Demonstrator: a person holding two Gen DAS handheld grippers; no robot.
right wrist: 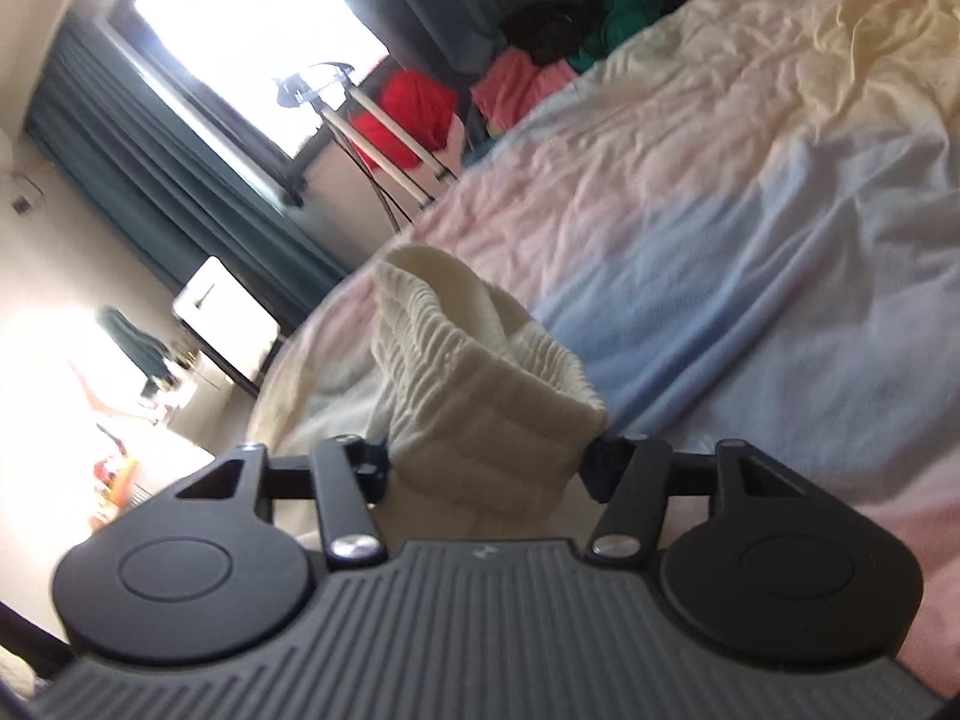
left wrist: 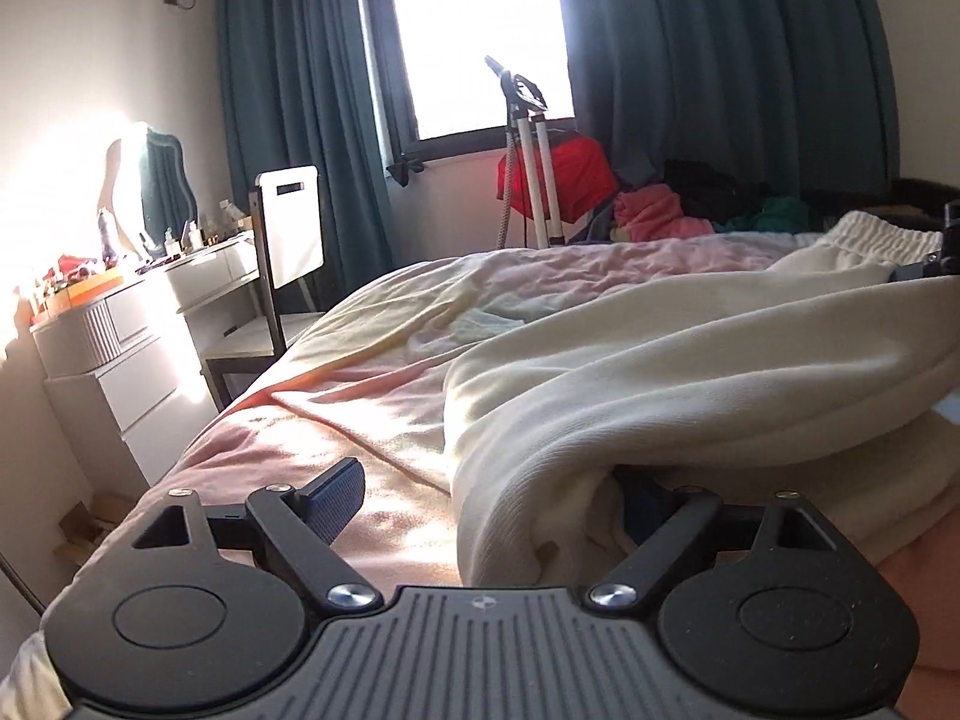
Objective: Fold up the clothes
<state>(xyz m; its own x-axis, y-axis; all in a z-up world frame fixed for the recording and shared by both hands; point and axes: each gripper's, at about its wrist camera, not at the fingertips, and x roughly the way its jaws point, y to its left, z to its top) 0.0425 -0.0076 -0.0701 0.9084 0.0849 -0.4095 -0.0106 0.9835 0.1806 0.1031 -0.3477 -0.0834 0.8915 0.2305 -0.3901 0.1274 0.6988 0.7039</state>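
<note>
- The cream garment (left wrist: 690, 360), a thick soft knit with a ribbed elastic waistband (right wrist: 480, 372), is lying in a heap on the bed (left wrist: 372, 420), over a pastel pink, yellow and blue sheet (right wrist: 750, 228).
- The left gripper (left wrist: 486, 498) is sitting low at the near edge of the garment with its jaws spread wide; its left finger (left wrist: 336, 498) is bare over the sheet, while the right finger is lying hidden under a fold of the cream cloth.
- The right gripper (right wrist: 486, 468) is pinching the ribbed waistband, the bunched cloth filling the gap between its two fingers and standing up above them.
- In the left wrist view, the right gripper's dark frame is showing at the far right edge, beside the waistband.
- Beyond the bed, a garment steamer stand (left wrist: 534, 150) is standing by the window (left wrist: 480, 30), with a pile of red, pink and green clothes (left wrist: 654, 210) near it.
</note>
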